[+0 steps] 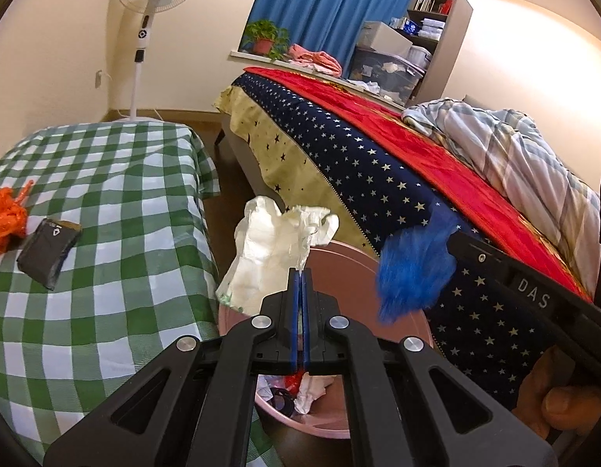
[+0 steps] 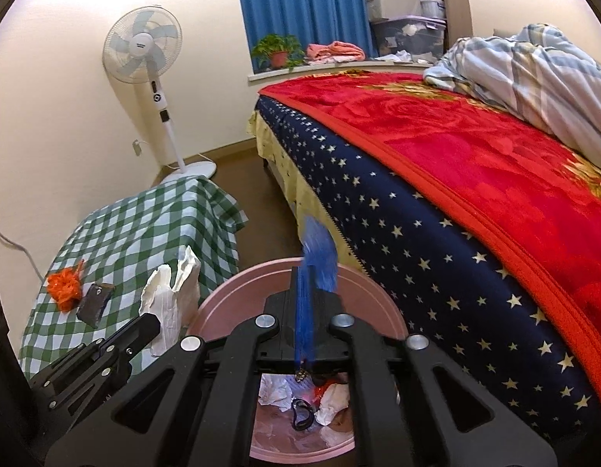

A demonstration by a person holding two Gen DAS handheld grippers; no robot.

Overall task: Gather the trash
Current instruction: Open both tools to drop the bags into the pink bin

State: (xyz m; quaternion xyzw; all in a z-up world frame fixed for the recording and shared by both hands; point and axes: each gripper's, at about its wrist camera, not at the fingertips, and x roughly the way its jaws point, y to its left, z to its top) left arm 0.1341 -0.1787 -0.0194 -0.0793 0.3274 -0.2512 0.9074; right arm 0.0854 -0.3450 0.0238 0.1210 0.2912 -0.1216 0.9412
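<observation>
Above the pink bin (image 1: 351, 260), both grippers hold trash.
Left gripper (image 1: 300, 272) pinches a white bag (image 1: 277, 249); right gripper (image 2: 303, 272) pinches blue fluff (image 2: 320, 257).

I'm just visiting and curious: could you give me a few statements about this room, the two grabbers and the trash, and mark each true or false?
1. The left gripper is shut on a white bag. True.
2. The right gripper is open and holds nothing. False: it is shut on a blue fluffy item.
3. A pink bin with crumpled trash inside sits below both grippers. True.
4. The checked table is bare. False: an orange bag and a black packet lie on it.
5. The fan stands on the bed. False: it stands on the floor beyond the table.
</observation>
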